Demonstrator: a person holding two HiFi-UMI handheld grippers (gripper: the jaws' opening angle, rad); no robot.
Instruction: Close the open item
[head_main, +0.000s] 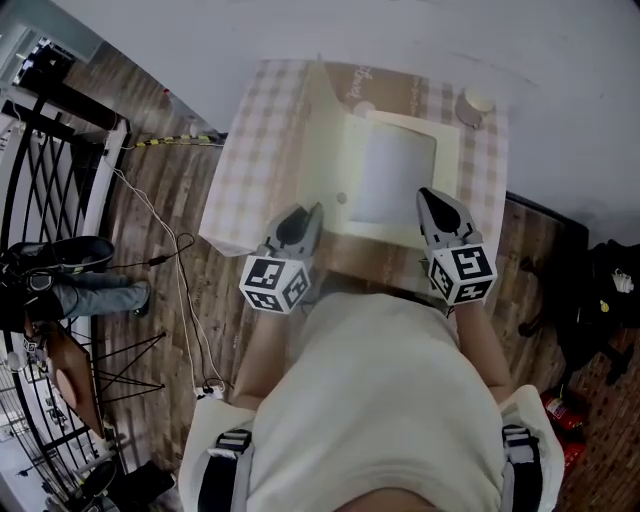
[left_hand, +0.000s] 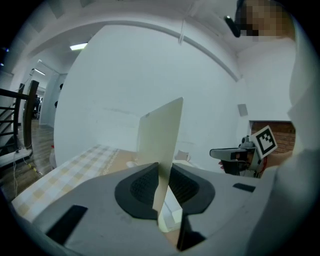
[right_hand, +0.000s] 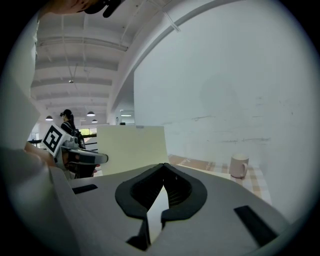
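A cream box (head_main: 447, 150) lies open on the checked tablecloth (head_main: 255, 150), with its lid (head_main: 325, 140) standing upright along the left side. My left gripper (head_main: 312, 212) is shut on the lid's near edge; in the left gripper view the lid (left_hand: 162, 140) rises as a thin sheet from between the pads (left_hand: 142, 187). My right gripper (head_main: 428, 196) sits at the box's right rim. Its jaws stand nearly together, with a pale sliver of the rim (right_hand: 156, 210) between them. From the right gripper view the lid (right_hand: 132, 147) faces me broadside, and the left gripper (right_hand: 100, 158) is at its near end.
A white mug (head_main: 476, 105) stands at the table's far right corner, behind the box. The table is small, with a white wall behind it and wooden floor with cables (head_main: 170, 250) to the left. A person's torso fills the near side.
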